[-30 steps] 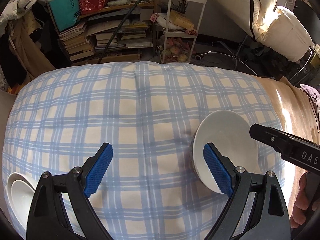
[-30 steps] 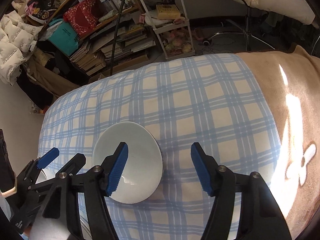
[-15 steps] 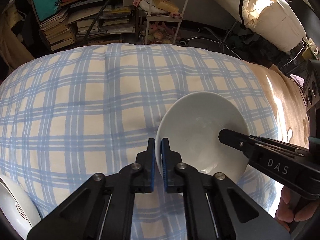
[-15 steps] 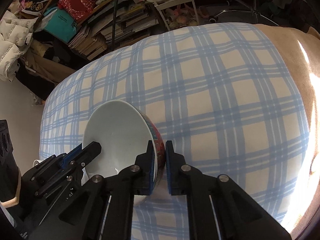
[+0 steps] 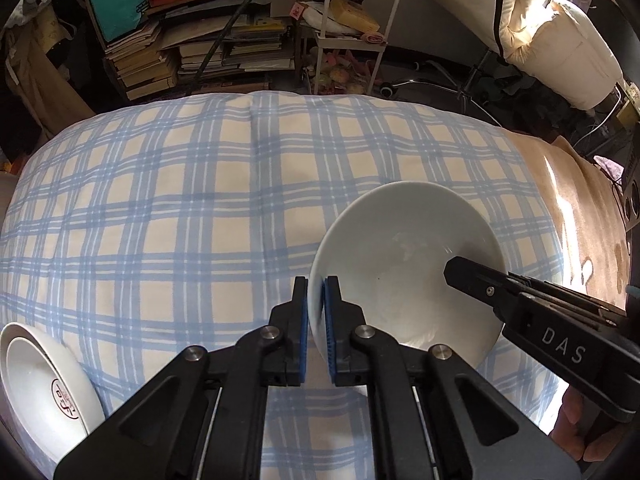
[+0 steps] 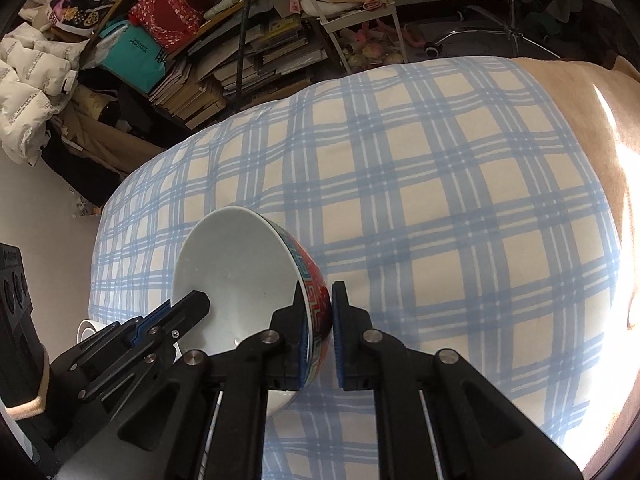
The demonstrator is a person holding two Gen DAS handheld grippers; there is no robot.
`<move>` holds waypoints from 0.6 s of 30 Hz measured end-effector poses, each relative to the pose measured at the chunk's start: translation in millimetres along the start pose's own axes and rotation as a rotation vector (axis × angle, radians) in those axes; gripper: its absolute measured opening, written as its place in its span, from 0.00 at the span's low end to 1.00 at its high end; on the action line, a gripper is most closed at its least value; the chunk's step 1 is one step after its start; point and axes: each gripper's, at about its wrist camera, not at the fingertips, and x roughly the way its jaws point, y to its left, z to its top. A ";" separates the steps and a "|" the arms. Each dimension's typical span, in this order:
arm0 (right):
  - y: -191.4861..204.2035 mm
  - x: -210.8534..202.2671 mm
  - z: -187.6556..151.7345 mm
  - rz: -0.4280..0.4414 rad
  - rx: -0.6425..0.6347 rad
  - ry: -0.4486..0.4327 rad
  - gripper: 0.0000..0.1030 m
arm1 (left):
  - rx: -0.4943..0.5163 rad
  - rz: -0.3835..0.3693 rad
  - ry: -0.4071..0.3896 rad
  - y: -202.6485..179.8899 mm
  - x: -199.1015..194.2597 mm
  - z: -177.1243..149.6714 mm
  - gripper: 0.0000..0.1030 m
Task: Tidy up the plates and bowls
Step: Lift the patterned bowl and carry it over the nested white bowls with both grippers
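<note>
Both grippers pinch the same bowl (image 5: pixel 404 264) by its rim, on opposite sides. The left gripper (image 5: pixel 316 320) has its blue pads clenched on the near-left rim. The right gripper (image 6: pixel 318 320) is clamped on the red-patterned right wall. The bowl sits tilted near the front edge of the checked blanket (image 5: pixel 180 200), perhaps just lifted. Another white dish (image 5: pixel 44 384) lies at the blanket's front-left corner.

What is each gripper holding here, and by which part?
Both hold the same bowl by its rim: the left gripper pinches the rim's left side, the right gripper the opposite side, one finger inside, one outside.
</note>
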 end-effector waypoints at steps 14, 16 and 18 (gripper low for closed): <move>92.9 -19.6 -20.1 0.002 -0.182 -0.053 0.12 | -0.084 0.063 -0.053 68.4 -63.2 -23.3 0.09; 108.4 -20.3 -24.6 0.005 -0.221 -0.054 0.12 | -0.104 0.065 -0.055 81.0 -71.7 -29.6 0.09; 123.2 -20.4 -30.0 0.011 -0.250 -0.055 0.12 | -0.122 0.069 -0.057 94.5 -80.3 -36.3 0.09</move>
